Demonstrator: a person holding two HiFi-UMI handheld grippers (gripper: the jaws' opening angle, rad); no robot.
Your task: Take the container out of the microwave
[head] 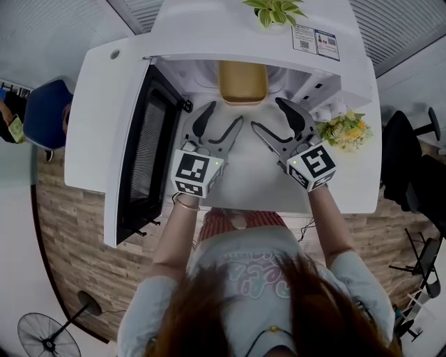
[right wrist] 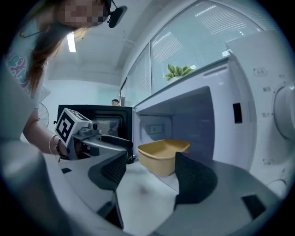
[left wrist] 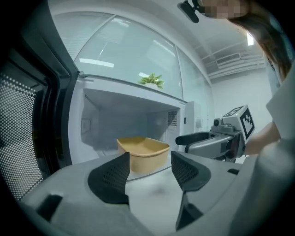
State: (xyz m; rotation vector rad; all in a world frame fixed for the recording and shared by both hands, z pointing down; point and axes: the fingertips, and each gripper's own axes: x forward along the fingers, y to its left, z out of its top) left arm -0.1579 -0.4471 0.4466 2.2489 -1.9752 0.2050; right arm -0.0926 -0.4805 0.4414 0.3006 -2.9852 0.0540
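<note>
The container [head: 242, 82] is seen at 12 o'clock, inside the microwave [head: 209, 31] (door [head: 145, 157] open at 9 o'clock). The left gripper [head: 223, 115] and right gripper [head: 268, 115] are held short of it, jaws apart, over bare counter [head: 254, 185].

Three views, all toward microwave [head: 209, 35]

Flower bunch [head: 346, 130] on white table [head: 94, 104]; blue chair [head: 43, 115] left; fan [head: 38, 338] on floor [head: 77, 230].

Two stickers [head: 316, 40] are sitting on top of the microwave [head: 209, 21], each showing a square code. Their print is too small to read. The left tool [head: 224, 115] and right tool [head: 267, 114] are each carrying black-and-white square markers.
</note>
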